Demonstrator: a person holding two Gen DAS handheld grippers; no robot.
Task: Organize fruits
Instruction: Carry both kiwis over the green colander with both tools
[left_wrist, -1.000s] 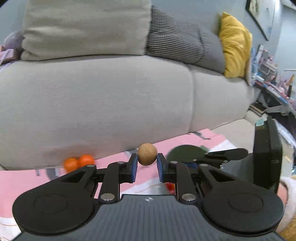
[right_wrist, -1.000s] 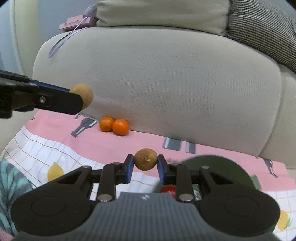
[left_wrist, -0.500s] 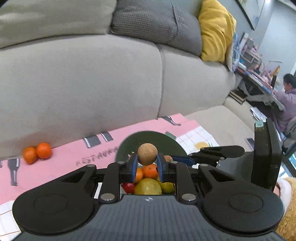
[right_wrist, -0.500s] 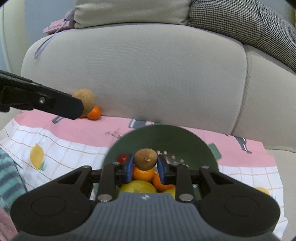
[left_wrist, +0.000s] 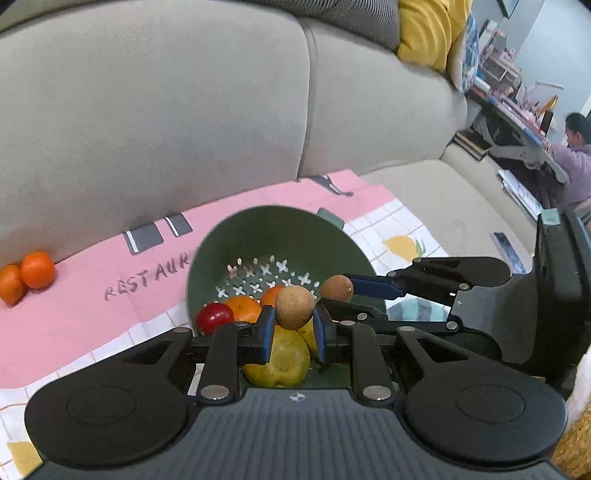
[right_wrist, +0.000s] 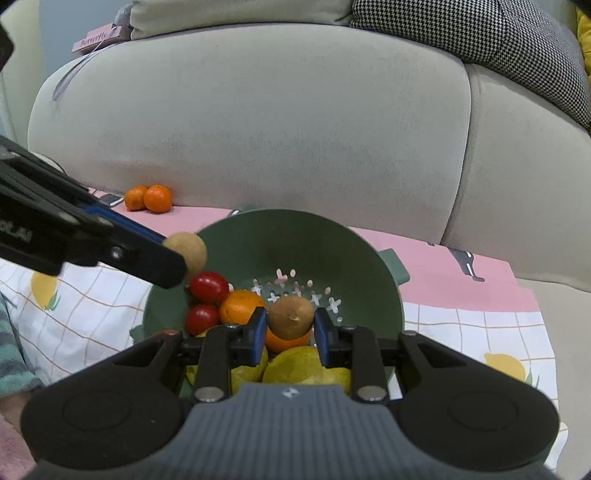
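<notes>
Landmark: green colander (left_wrist: 236, 240) (right_wrist: 369, 266), perforated floor, sitting on a pink and checked cloth (left_wrist: 110, 295) (right_wrist: 461, 280) spread over the sofa seat.
Left gripper (left_wrist: 293, 326): clamped on a small round brown fruit (left_wrist: 294, 306); pads pressed on both its sides. Held above the colander's near-left part. In the right wrist view it enters from the left, the same fruit (right_wrist: 188, 251) at its tip, over the colander's left rim.
Right gripper (right_wrist: 290, 330): clamped on a second brown fruit (right_wrist: 290, 317), small stem scar facing the camera. Held over the colander's near half. In the left wrist view its fruit (left_wrist: 337, 288) hangs over the right rim.
Colander contents: two red fruits (right_wrist: 208, 286) on the left side, oranges (right_wrist: 240, 306) in the middle, yellow-green fruits (right_wrist: 295, 363) on the near side.
Outside the colander: two small oranges (left_wrist: 37, 269) (right_wrist: 157, 198) touching each other, well apart to its far left, against the sofa back (left_wrist: 184, 110).
Background: person seated at a desk (left_wrist: 576, 158), far right of the colander.
</notes>
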